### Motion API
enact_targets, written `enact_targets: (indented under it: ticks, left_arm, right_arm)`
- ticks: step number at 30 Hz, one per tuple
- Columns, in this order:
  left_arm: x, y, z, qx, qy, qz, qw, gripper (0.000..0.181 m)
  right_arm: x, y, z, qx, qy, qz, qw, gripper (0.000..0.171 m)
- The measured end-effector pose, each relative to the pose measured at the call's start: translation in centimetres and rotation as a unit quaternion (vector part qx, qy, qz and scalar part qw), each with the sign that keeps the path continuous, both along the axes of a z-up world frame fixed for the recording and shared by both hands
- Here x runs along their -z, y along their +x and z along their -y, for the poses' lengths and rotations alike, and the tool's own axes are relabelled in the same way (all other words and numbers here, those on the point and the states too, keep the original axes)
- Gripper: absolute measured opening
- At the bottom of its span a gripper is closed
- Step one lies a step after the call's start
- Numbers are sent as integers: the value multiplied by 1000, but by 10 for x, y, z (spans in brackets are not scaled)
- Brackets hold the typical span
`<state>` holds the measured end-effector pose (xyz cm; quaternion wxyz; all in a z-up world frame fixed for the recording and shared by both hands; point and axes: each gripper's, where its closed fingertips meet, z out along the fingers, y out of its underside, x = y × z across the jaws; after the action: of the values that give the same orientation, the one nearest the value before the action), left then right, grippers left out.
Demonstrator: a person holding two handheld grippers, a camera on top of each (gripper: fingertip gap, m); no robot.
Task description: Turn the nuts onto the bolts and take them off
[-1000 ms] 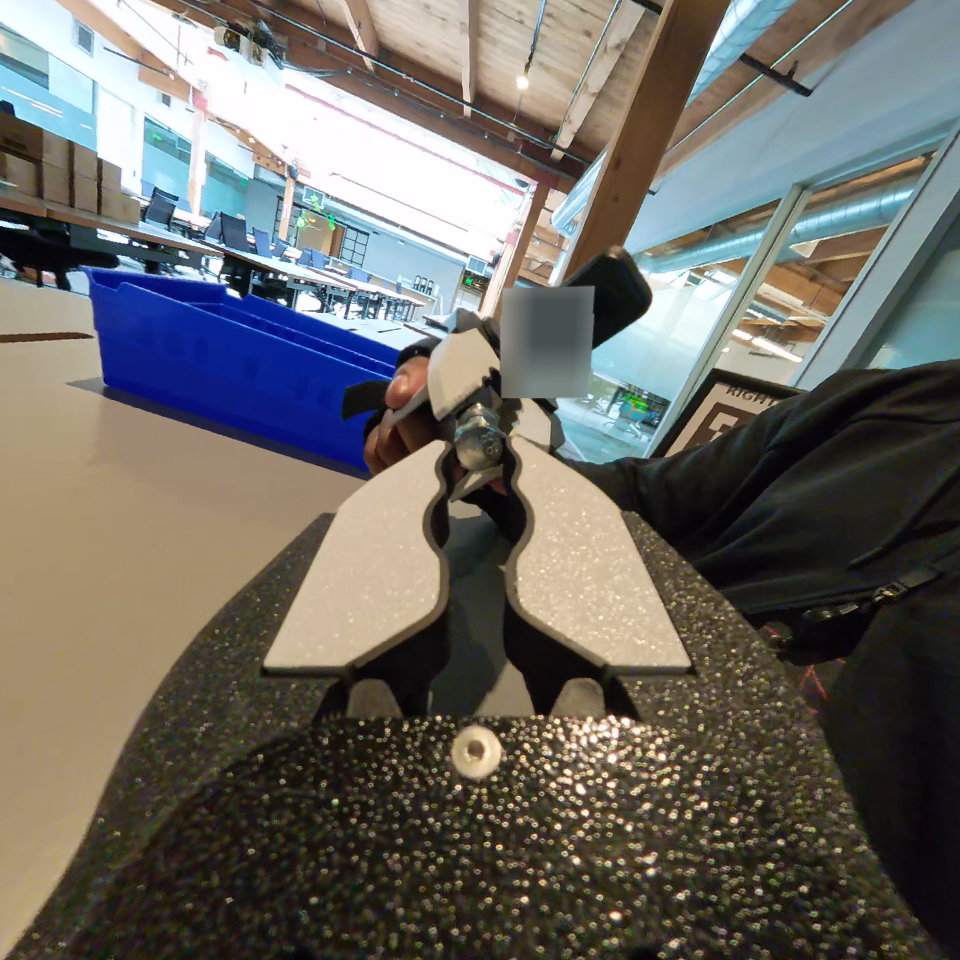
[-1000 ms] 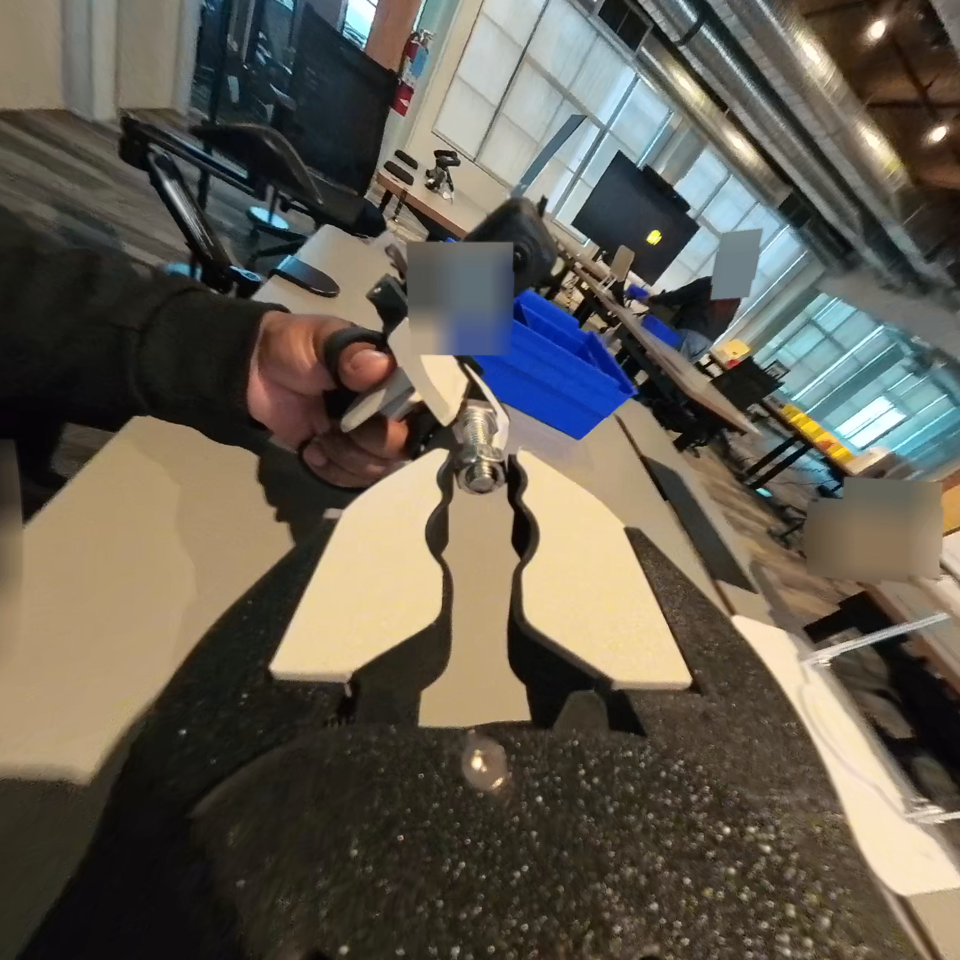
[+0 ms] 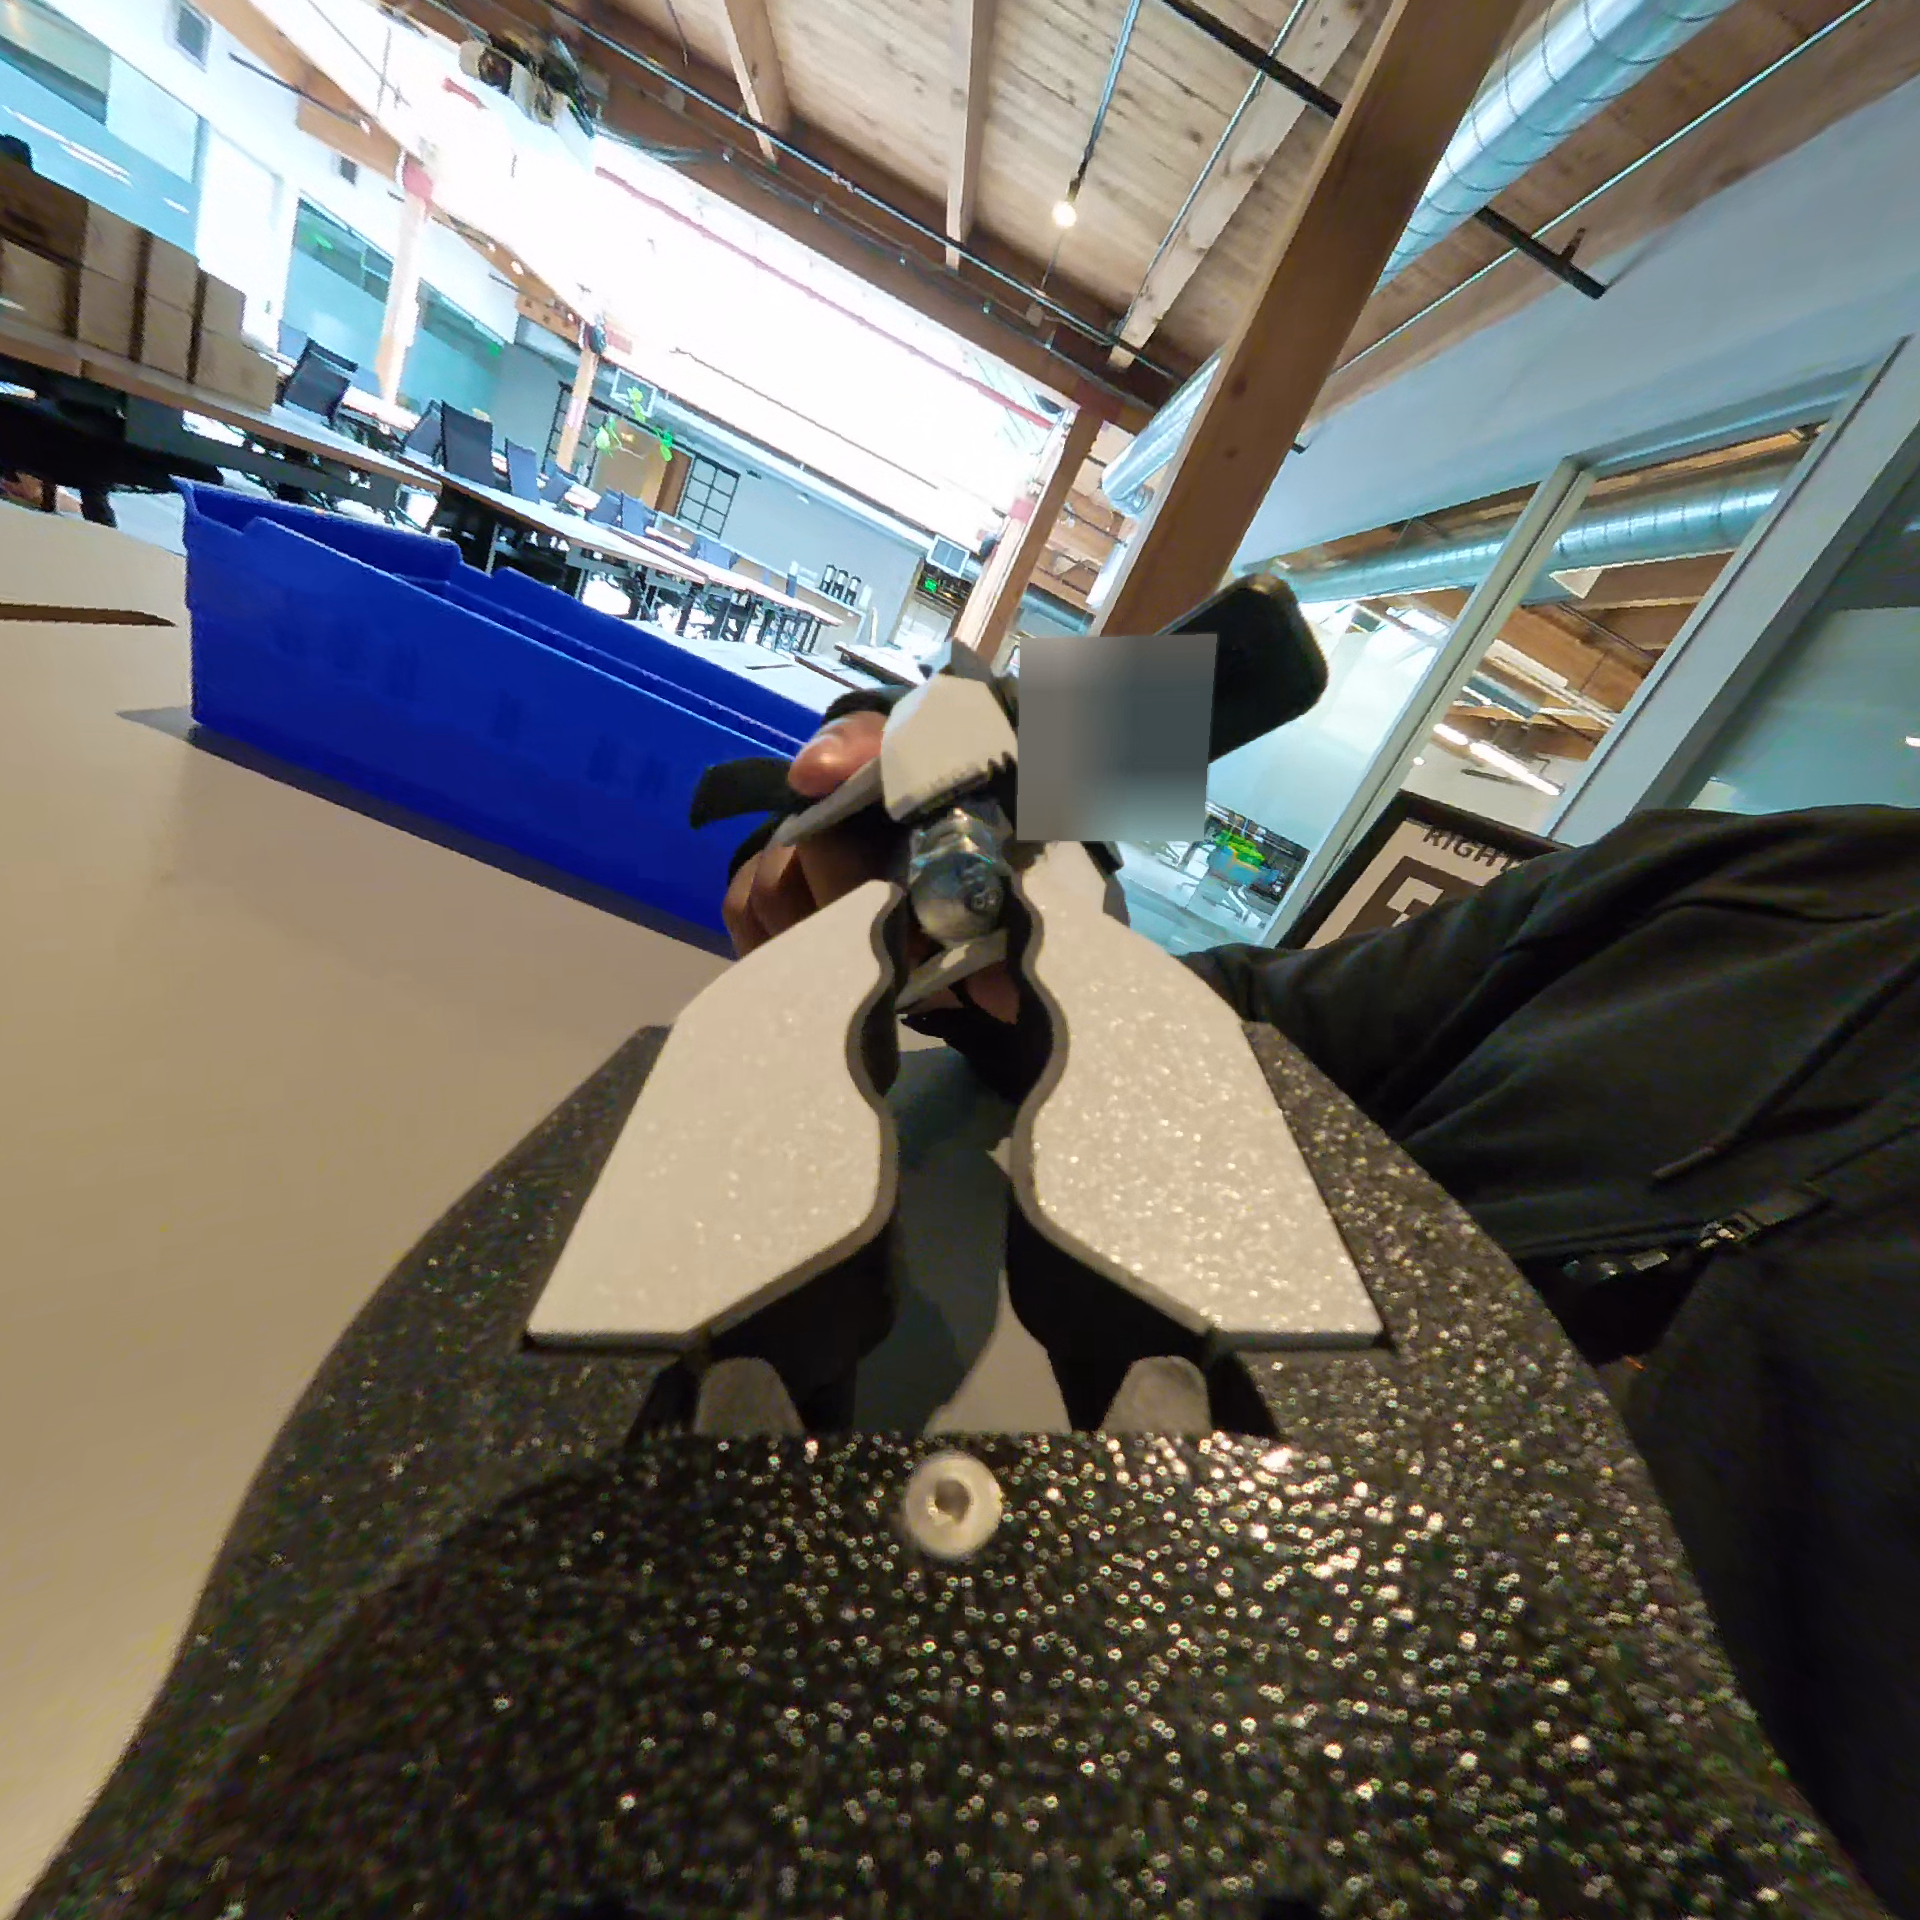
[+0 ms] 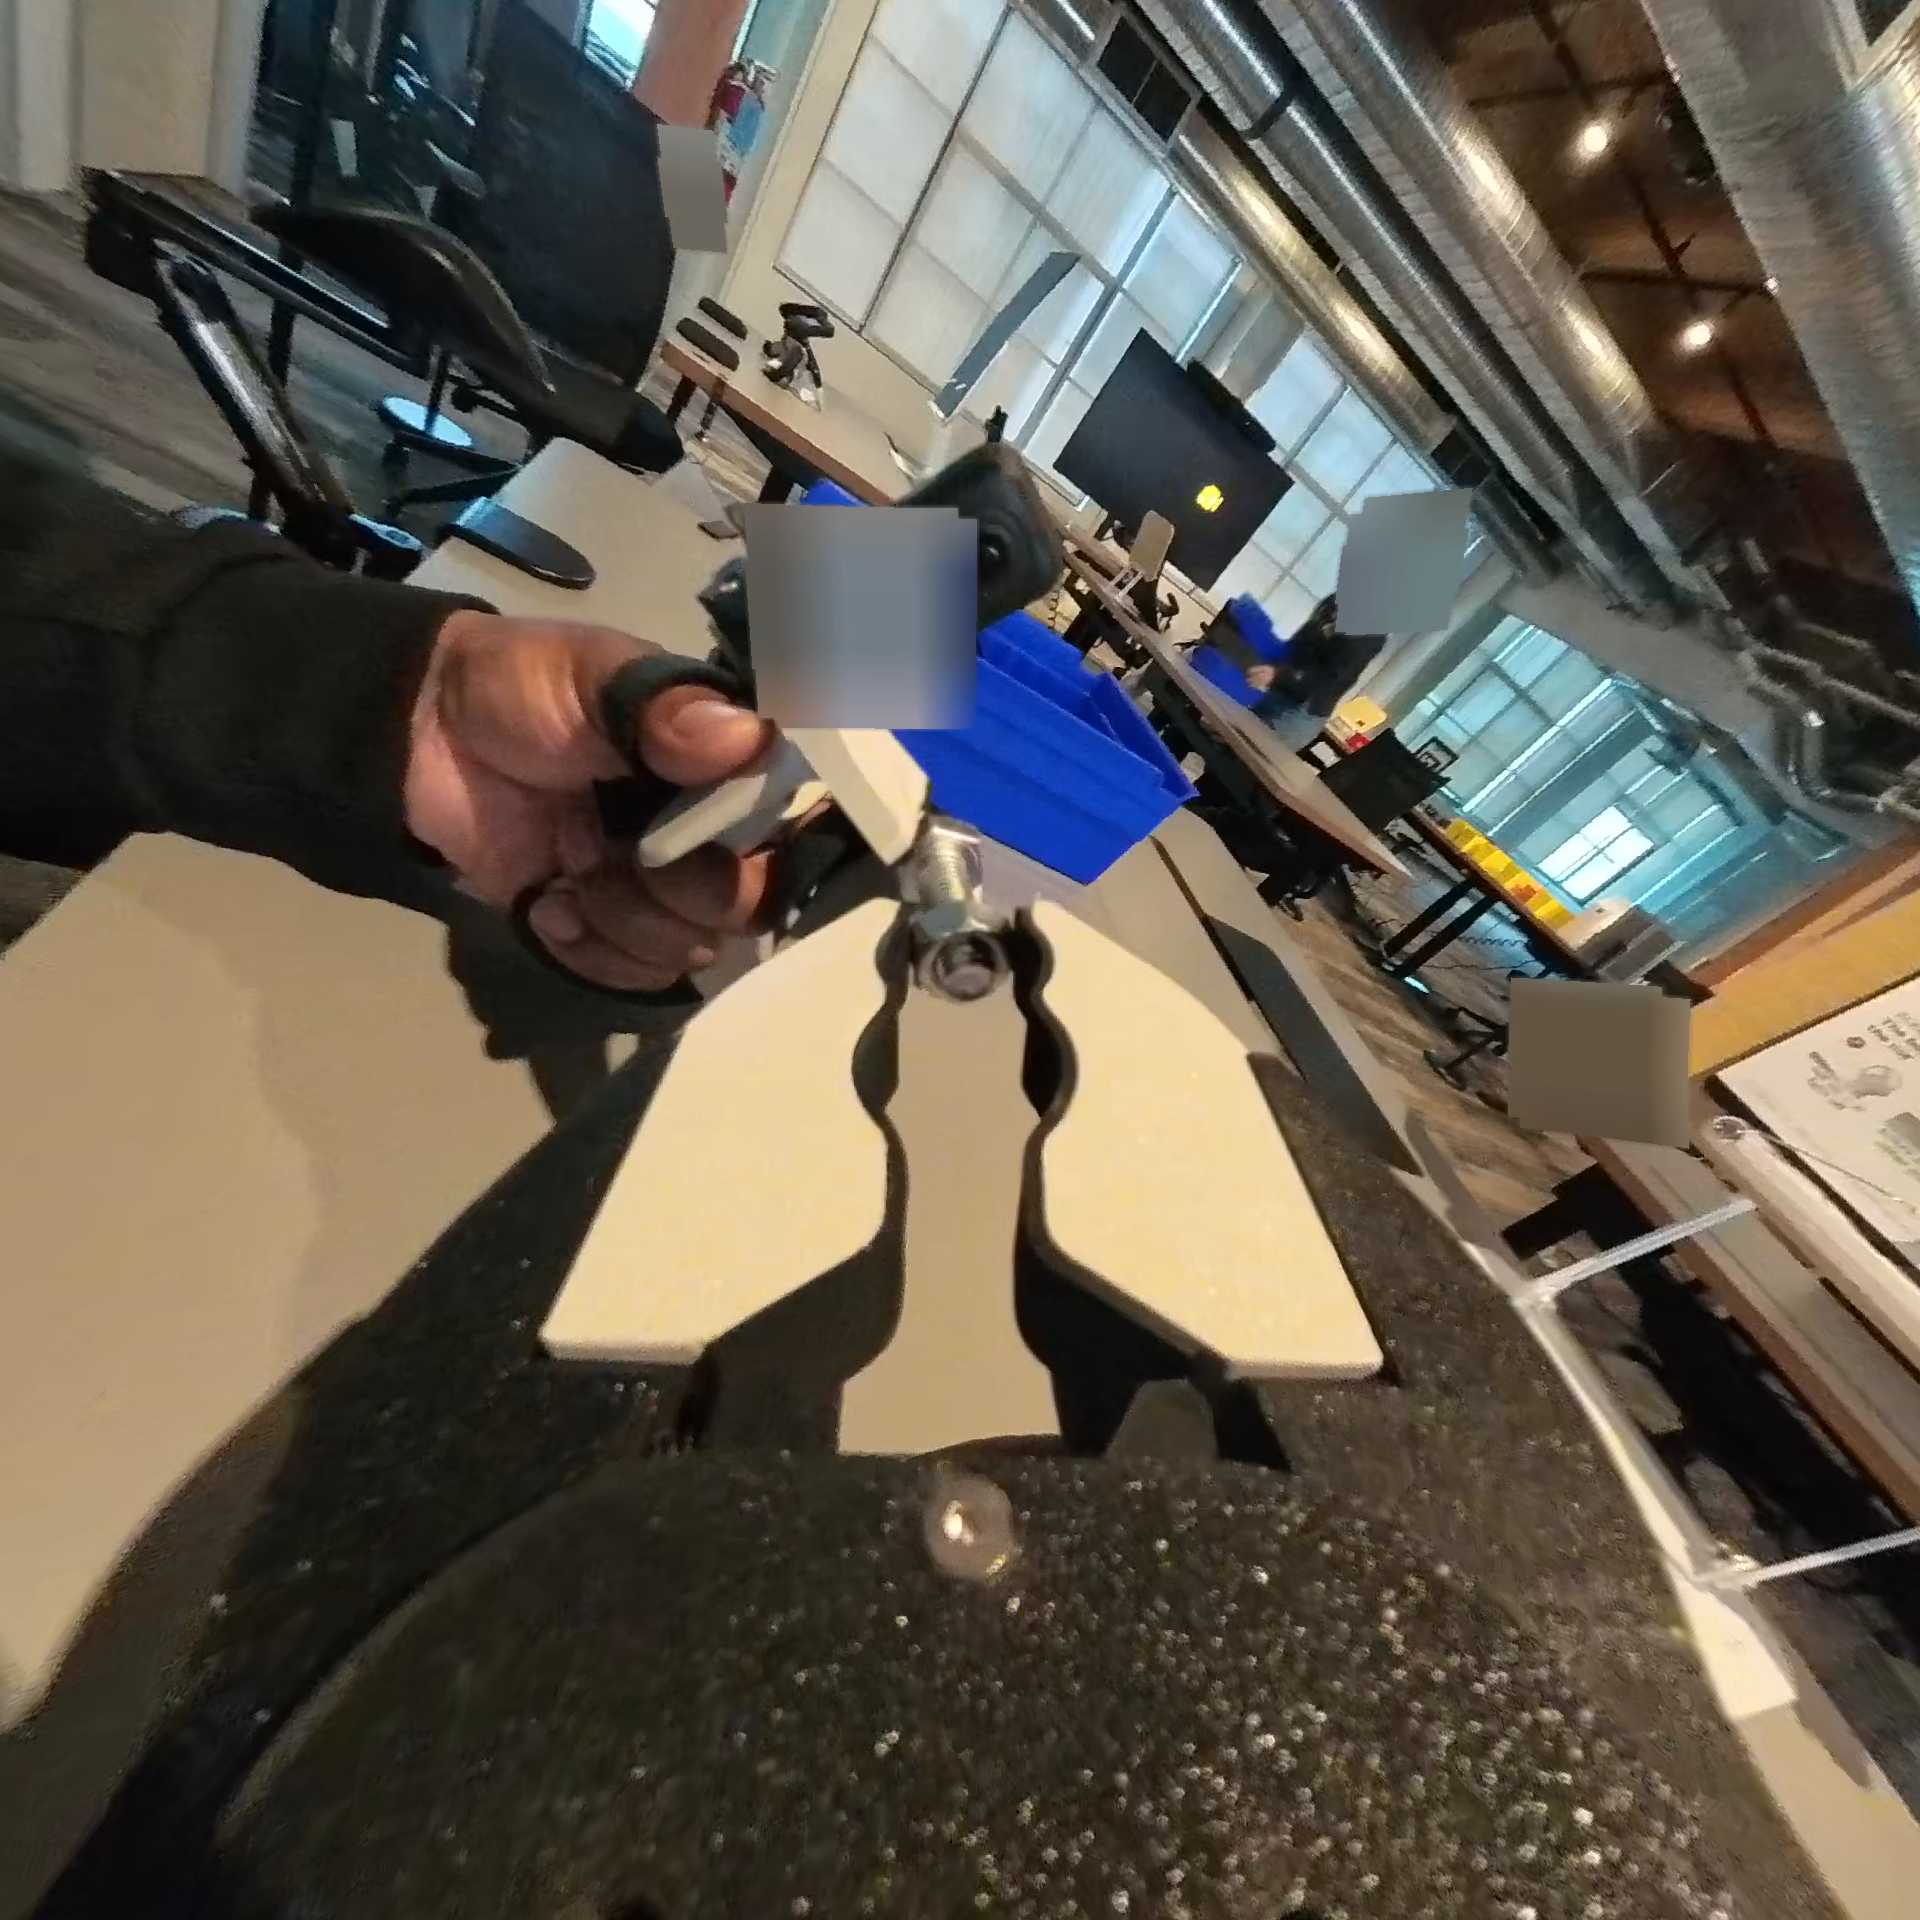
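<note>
Our left gripper (image 3: 956, 920) has its pale fingertips closed to a narrow gap on the hexagonal head of a silver steel bolt (image 3: 961, 896). Our right gripper (image 4: 961, 940) pinches the silver hex nut (image 4: 958, 964) on the bolt's other end in the same way, with the round tip of the shank showing in the nut's middle. The bolt hangs in the air between the two grippers, above the pale grey table (image 3: 260, 1039), its bright threads bare between head and nut. Compared with a second ago both grips are unchanged, but the right wrist view has rolled further and the bolt, then nearly upright there, now leans up and to the left. A black-sleeved hand (image 4: 540, 790) works the left gripper's finger loops. Farther back on the table stands a blue plastic bin (image 3: 468, 686); we cannot see inside it from either view.
</note>
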<state>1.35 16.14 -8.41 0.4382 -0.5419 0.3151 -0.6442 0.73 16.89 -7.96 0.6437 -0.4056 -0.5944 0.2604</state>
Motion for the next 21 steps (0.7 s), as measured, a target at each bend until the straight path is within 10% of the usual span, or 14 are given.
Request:
enact_targets:
  ticks: [5,11,21]
  left_arm:
    - [1,-1,-2,-23,23,-21,999,17]
    - [0,2,-1,-45,60,-40,996,17]
    - [-3,-5,-3,-11,-3,14,1000,17]
  right_arm:
    - [3,-1,0,-47,-138,-5,989,18]
    - [-4,3,4,-180,-389,-55,902,18]
    - [-1,3,-1,-11,-21,4,1000,38]
